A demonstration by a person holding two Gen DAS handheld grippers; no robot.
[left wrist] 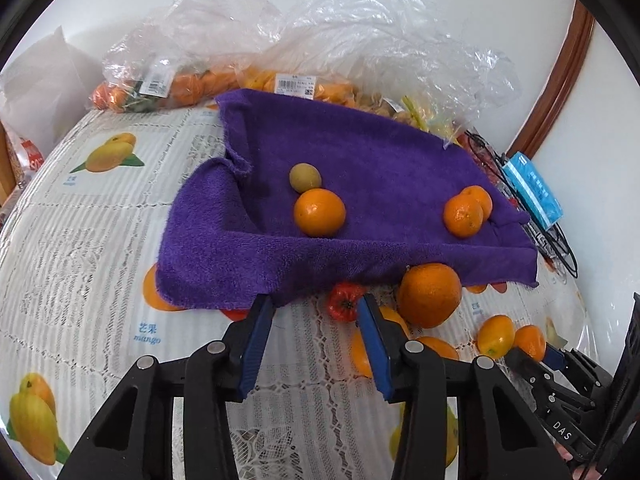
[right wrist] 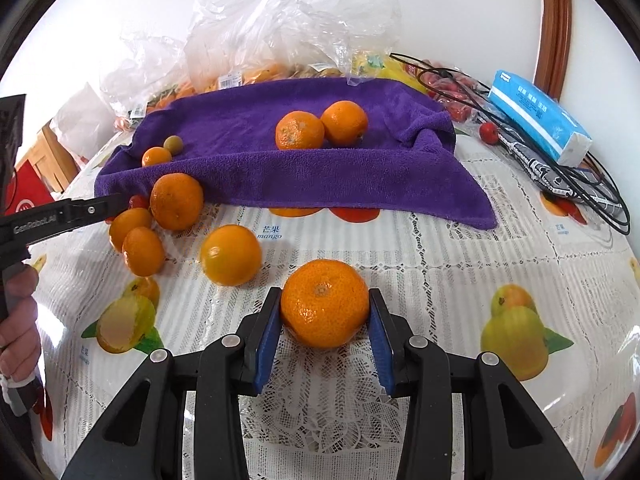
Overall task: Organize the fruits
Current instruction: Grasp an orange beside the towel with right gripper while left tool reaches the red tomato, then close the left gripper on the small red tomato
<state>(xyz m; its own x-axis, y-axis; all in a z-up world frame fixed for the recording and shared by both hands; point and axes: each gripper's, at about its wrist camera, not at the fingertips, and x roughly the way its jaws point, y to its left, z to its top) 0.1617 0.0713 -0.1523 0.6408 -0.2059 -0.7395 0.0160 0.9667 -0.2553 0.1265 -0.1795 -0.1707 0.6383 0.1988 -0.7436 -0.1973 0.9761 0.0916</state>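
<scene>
A purple towel (left wrist: 360, 184) (right wrist: 304, 168) lies on the fruit-print tablecloth. On it sit two mandarins (right wrist: 300, 130), another orange fruit (left wrist: 319, 212) and a small green fruit (left wrist: 305, 177). My left gripper (left wrist: 316, 304) is open and empty at the towel's near edge, next to a small red fruit (left wrist: 346, 301) and a large orange (left wrist: 429, 295). My right gripper (right wrist: 325, 300) is shut on a mandarin (right wrist: 325, 304) just above the cloth. Several loose orange fruits (right wrist: 230, 255) lie to its left.
Clear plastic bags of fruit (left wrist: 224, 80) stand behind the towel by the wall. A blue tissue pack (right wrist: 538, 116), black cables (right wrist: 560, 168) and a small red fruit (right wrist: 489, 132) lie at the right. The left gripper (right wrist: 108, 204) shows at the left edge of the right wrist view.
</scene>
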